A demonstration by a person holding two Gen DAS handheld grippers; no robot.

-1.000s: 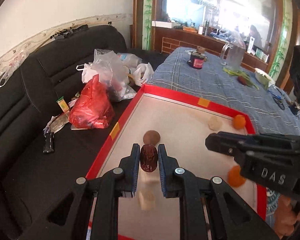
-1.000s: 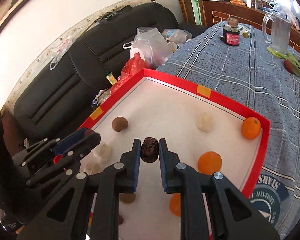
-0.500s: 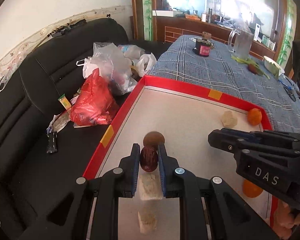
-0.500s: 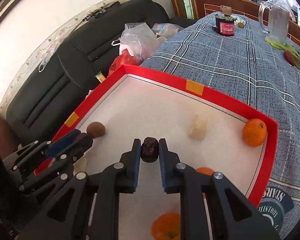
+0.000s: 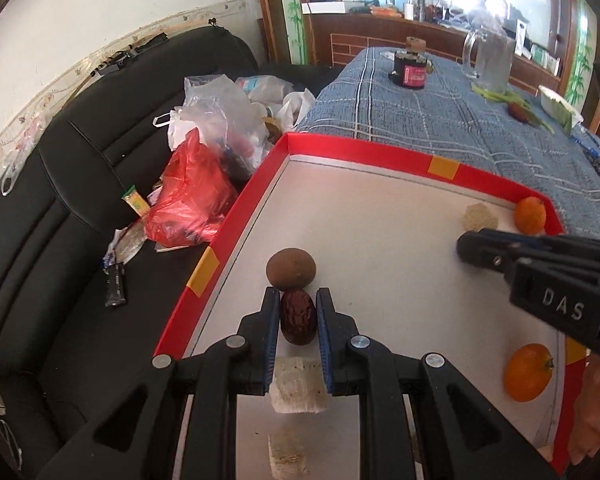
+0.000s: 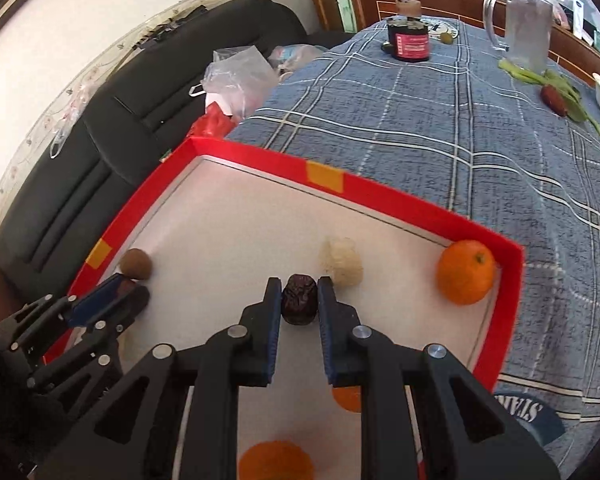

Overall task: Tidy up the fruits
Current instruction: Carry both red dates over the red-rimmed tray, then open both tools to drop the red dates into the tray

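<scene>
1. Two dark, wrinkled dates are held, one per gripper. The left gripper pinches an oval, glossy-brown date between its narrow blue-lined fingers; the right gripper clamps a shorter, crinkled date the same way.
2. Just beyond the left gripper's date sits a round, matte brown fruit, so near that contact cannot be judged. Beneath that gripper lie two pale, rough, blocky chunks.
3. Just right of the right gripper's tips rests a whitish, lumpy, fibrous piece.
4. Smooth, dimpled oranges lie around: one tucked in the tray's far right corner, another near the right wall, and two more partly hidden under the right gripper's body.
5. All this sits inside a shallow tray with a flat white floor and glossy red walls patched with yellow tape.
6. The tray rests on a blue plaid cloth; a black padded sofa with crumpled plastic bags stands alongside.
</scene>
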